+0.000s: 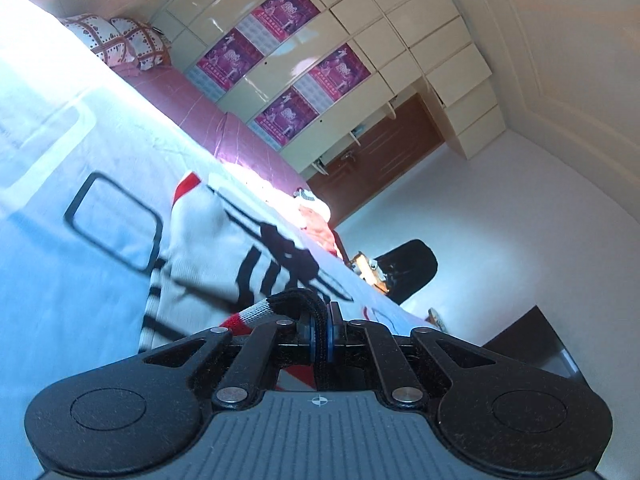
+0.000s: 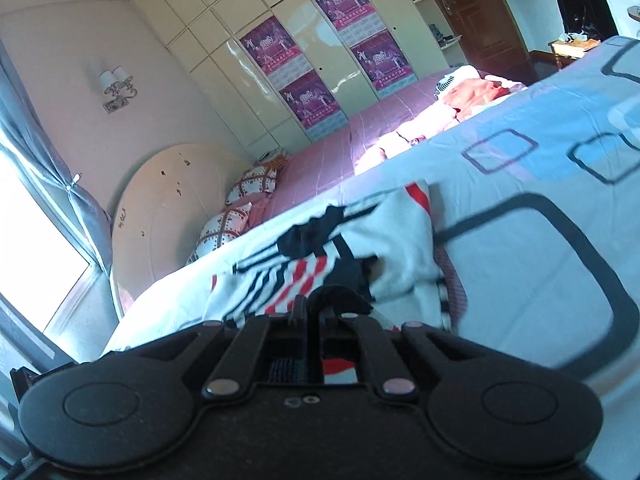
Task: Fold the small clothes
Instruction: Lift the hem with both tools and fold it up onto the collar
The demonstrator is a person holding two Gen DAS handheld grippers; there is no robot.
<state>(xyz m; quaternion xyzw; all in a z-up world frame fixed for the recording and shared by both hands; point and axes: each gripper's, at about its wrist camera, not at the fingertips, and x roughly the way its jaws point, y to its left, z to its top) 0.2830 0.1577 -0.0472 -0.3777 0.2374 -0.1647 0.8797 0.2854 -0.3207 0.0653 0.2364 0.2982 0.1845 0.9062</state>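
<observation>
Left hand-held gripper (image 1: pixel 321 330) & right hand-held gripper (image 2: pixel 316 312) each clenched on a dark edge of the small sweater (image 1: pixel 224 248), rest lying on the bed (image 1: pixel 60 280). Fold looks underway, nowhere near finished.

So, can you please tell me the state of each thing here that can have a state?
Left gripper: shut on the sweater's black edge.
Right gripper: shut on dark sweater fabric.
Sweater: gripped at two points, rest lying on the bed sheet.
Wardrobe doors: closed.
Brown door: closed.
</observation>
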